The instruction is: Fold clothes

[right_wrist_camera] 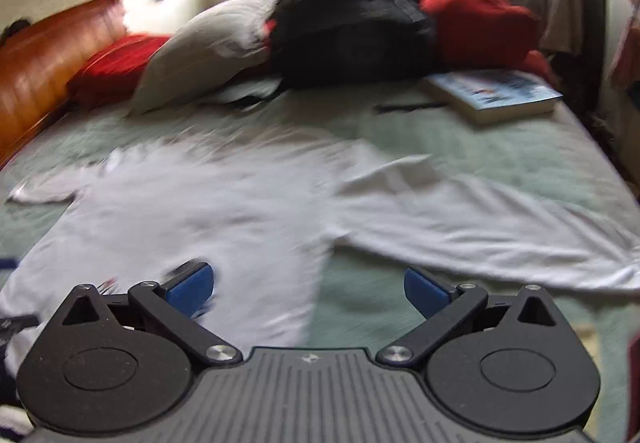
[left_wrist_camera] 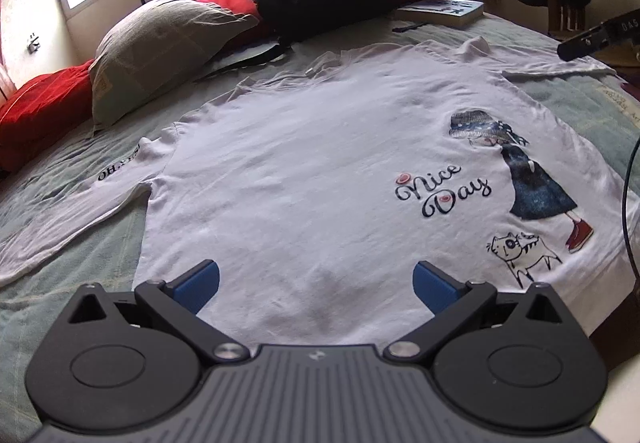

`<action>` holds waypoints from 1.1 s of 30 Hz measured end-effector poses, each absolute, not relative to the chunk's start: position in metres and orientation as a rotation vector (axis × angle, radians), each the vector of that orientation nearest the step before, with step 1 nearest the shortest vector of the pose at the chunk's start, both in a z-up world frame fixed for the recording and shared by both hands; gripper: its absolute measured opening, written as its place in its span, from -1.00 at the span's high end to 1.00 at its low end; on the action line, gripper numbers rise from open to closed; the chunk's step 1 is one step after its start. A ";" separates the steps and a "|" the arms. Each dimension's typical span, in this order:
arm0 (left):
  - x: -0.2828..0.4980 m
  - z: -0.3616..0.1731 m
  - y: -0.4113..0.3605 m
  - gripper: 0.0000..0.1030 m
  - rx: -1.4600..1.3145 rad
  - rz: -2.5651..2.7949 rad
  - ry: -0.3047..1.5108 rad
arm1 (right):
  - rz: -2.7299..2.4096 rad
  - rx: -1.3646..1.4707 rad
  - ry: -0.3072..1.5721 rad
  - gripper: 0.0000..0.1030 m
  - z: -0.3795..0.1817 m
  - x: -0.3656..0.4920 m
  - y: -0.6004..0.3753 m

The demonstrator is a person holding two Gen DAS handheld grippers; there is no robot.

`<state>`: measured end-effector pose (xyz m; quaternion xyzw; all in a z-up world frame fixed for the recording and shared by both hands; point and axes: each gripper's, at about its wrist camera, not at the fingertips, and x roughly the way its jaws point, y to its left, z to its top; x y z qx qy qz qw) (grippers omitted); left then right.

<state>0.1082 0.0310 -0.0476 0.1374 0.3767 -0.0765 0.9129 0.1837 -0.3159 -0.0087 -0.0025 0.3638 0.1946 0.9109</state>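
A: The pale green quilted bedspread (left_wrist_camera: 60,227) carries the white long-sleeved cotton shirt (left_wrist_camera: 304,171), spread flat, front up. The left view alone shows its "Nice Day" girl-and-cat print (left_wrist_camera: 516,195).

B: The blurred right view shows a spread sleeve (right_wrist_camera: 480,227) and the orange wooden headboard (right_wrist_camera: 44,59).

A: The left gripper (left_wrist_camera: 316,285) is wide apart, empty, over the hem.

B: The right gripper (right_wrist_camera: 308,289) gapes too, straddling the shirt's side edge.

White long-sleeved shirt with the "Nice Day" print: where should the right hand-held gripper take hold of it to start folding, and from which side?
Best guess: the outstretched sleeve of the white long-sleeved shirt, near its cuff end, approached from the near bed edge. It lies flat and apart from the body, so its thin edge can be pinched and carried inward. The right hand-held gripper is already open beside it.
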 end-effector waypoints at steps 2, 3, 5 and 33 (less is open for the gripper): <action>0.111 -0.051 0.038 -0.98 0.288 -0.171 0.784 | 0.445 -0.044 0.758 -1.00 -0.013 0.168 -0.282; 0.113 -0.054 0.042 -0.98 0.282 -0.182 0.794 | 0.460 -0.059 0.762 -1.00 -0.016 0.163 -0.266; 0.118 -0.062 0.050 -0.98 0.265 -0.205 0.813 | 0.480 -0.083 0.773 -1.00 -0.024 0.157 -0.239; 0.046 -0.075 0.097 -0.98 0.187 -0.193 0.835 | 0.384 -0.102 0.726 -1.00 -0.094 0.115 -0.201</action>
